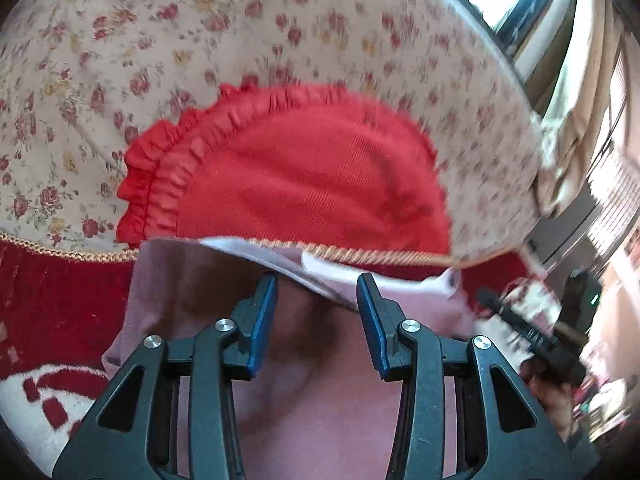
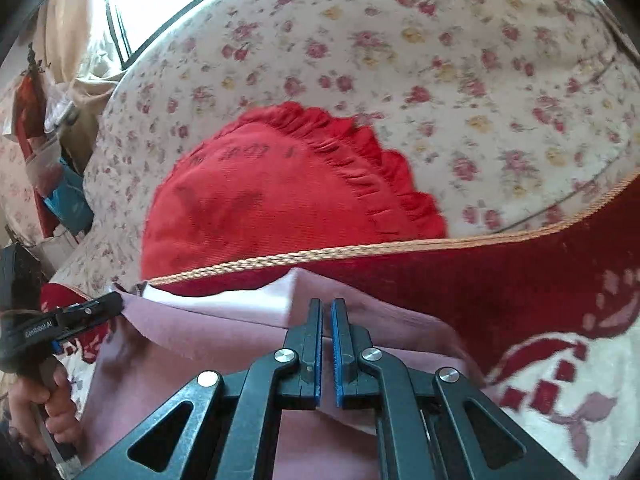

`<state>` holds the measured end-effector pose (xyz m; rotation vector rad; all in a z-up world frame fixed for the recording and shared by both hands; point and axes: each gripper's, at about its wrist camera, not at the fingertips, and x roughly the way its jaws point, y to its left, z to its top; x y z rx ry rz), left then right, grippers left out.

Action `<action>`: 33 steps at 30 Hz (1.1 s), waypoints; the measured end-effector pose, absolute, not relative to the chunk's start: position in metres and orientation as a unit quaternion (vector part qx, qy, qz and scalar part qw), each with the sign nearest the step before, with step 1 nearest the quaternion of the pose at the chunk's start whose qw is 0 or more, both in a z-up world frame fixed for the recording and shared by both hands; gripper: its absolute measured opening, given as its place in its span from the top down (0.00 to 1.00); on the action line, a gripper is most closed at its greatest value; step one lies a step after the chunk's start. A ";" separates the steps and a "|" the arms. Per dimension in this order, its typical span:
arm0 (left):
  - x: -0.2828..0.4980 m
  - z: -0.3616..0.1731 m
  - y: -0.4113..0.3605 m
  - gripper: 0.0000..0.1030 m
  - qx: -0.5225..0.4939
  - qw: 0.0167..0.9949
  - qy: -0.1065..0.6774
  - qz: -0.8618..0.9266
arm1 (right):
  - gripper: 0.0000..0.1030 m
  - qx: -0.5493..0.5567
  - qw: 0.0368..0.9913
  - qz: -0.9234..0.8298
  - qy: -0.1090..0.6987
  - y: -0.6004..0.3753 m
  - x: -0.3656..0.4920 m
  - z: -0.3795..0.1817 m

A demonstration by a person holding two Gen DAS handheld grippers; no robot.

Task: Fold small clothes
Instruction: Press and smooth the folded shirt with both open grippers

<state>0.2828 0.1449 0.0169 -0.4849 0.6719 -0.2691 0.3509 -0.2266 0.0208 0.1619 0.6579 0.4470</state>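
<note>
A small pink garment (image 1: 320, 412) lies on a red and white blanket (image 1: 60, 312), under both grippers; it also shows in the right wrist view (image 2: 192, 344). My left gripper (image 1: 318, 284) is open, its blue pads just above the garment's far edge. My right gripper (image 2: 326, 304) is nearly shut with a thin gap, and I cannot tell if cloth is pinched in it. The right gripper shows at the right edge of the left view (image 1: 520, 328), the left one at the left edge of the right view (image 2: 72, 316).
A red ruffled cushion (image 1: 304, 180) leans on a floral pillow (image 1: 200, 40) just beyond the garment; both show in the right view too, the cushion (image 2: 280, 200) and the pillow (image 2: 440, 60). Curtains and a window (image 1: 568, 60) stand at the far right.
</note>
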 end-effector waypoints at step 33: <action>0.286 -0.009 0.155 0.62 -0.293 0.870 0.380 -0.112 | 0.96 0.056 0.845 0.341 0.408 -0.223 0.343 0.013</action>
